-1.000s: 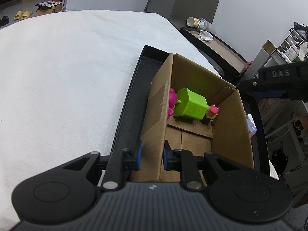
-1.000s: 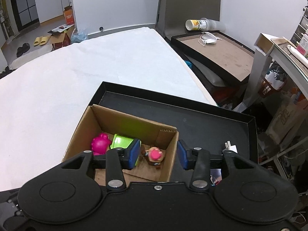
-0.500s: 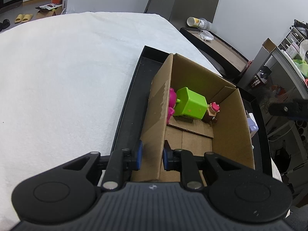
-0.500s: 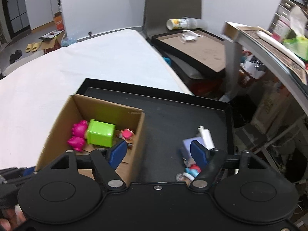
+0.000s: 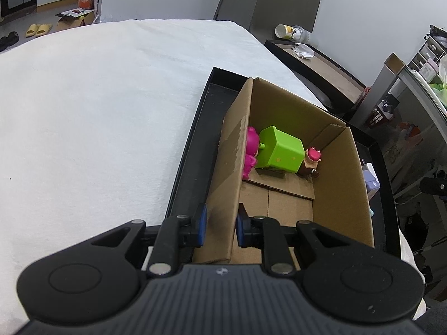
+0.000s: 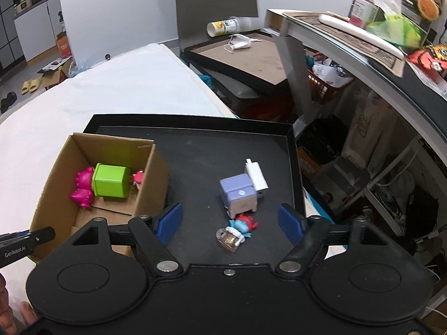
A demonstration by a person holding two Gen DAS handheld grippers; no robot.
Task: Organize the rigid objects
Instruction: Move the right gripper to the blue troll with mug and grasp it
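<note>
In the left wrist view we see our left tool (image 5: 220, 224) low in the frame, its blue pads pinching the near left wall of the cardboard box (image 5: 339, 184), one pad outside and one inside. The box stands inside a black tray (image 5: 190, 164) on the white-covered tabletop (image 5: 97, 106). At the far end of the box sit a green cube toy (image 5: 279, 150), a magenta figure (image 5: 250, 153) pressed against the left wall beside it, and a small pink-capped figure (image 5: 313, 159) on the cube's right. In the right wrist view our right tool (image 6: 229, 220) sits low in the centre with its blue pads spread wide and nothing between them, hovering over the bare part of the tray. Just above the gap in that frame lie a lavender block toy (image 6: 239, 194), a white plug-like piece (image 6: 255, 174) touching its upper right side, and below them a small blue-and-red figure (image 6: 241, 226) beside what looks like a brass padlock (image 6: 227, 240), though it is too small for us to be sure. The box takes the left of that frame.
</note>
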